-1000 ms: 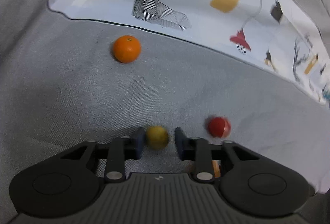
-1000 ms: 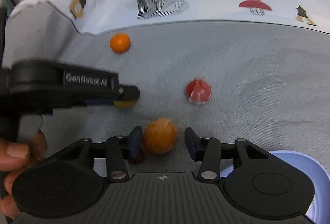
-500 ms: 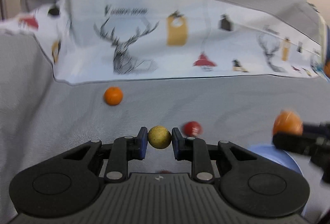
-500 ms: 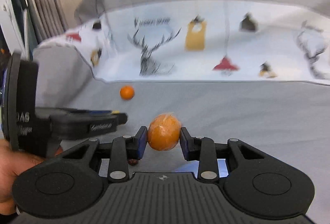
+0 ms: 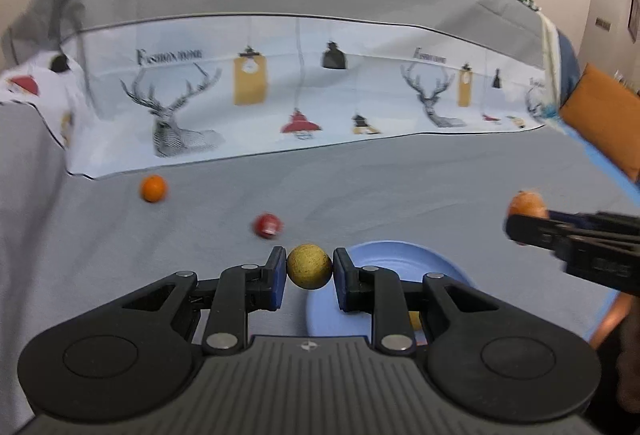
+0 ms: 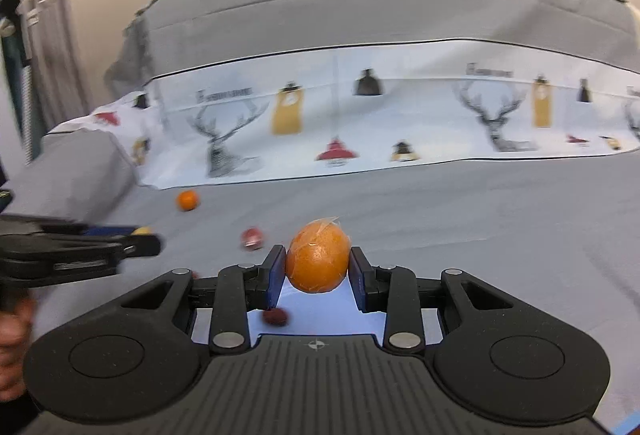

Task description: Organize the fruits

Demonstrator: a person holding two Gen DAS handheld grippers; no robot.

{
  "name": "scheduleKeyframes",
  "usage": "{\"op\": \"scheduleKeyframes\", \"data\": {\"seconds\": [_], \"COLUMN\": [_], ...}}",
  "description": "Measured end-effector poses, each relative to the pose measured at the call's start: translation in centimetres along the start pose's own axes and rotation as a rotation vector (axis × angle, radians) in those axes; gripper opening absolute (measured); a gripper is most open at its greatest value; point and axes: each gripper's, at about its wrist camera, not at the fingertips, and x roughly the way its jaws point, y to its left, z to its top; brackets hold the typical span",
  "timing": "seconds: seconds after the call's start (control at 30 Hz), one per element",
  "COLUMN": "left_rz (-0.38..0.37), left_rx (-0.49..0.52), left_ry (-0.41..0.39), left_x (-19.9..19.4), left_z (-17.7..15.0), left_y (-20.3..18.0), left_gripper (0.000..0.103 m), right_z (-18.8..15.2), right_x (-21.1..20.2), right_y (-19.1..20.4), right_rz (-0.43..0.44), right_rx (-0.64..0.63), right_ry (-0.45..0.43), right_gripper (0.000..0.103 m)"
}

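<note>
Two loads hang above the blue plate (image 5: 404, 255): left gripper (image 5: 309, 267) jaws pinching a yellow fruit (image 5: 309, 266), right gripper (image 6: 316, 265) jaws pinching a wrapped orange (image 6: 318, 262).

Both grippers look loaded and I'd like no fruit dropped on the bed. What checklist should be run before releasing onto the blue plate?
1. Left gripper shut on the yellow fruit: ok.
2. Right gripper shut on the wrapped orange: ok.
3. Blue plate in view below both: ok.
4. Yellow fruit fully over the plate: not ok, it is at the plate's left edge.
5. Landing spot free: cannot tell; a dark red fruit already lies on the plate.
6. Small orange and red fruit left on the bed: ok.
</note>
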Motion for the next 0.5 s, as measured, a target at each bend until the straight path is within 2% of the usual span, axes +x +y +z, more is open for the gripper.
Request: {"op": "scheduleKeyframes", "data": {"seconds": [0.1, 0.2, 0.23, 0.37, 0.5], "left_rz": [-0.018, 0.04, 0.053, 0.042, 0.054], "left_rx": [0.02, 0.113, 0.133, 0.137, 0.126], "left_ry": [-0.005, 0.09, 0.098, 0.071, 0.111], "left_x": [0.9, 3.1, 3.6, 4.5, 5.8], "left_z": [-1.7, -3.5, -3.5, -3.2, -3.4], "left_y": [-1.2, -2.7, -2.9, -2.2, -1.3], "left_gripper": [0.027, 0.027, 0.027, 0.027, 0.027], "right_z": [-0.3, -0.6, -0.6, -0.1, -0.1], "right_x": [0.7, 1.7, 2.0, 3.2, 4.4], "right_y": [-1.2, -1.6, -1.6, -2.4, -3.4], "right_rz": [-0.051, -0.067, -0.064, -0.051, -0.071], "right_rx": [0.051, 0.08, 0.084, 0.124, 0.142], "right_ry": [0.0, 0.016, 0.02, 0.023, 0.049], "right_gripper": [0.036, 0.036, 0.036, 0.036, 0.036]}}
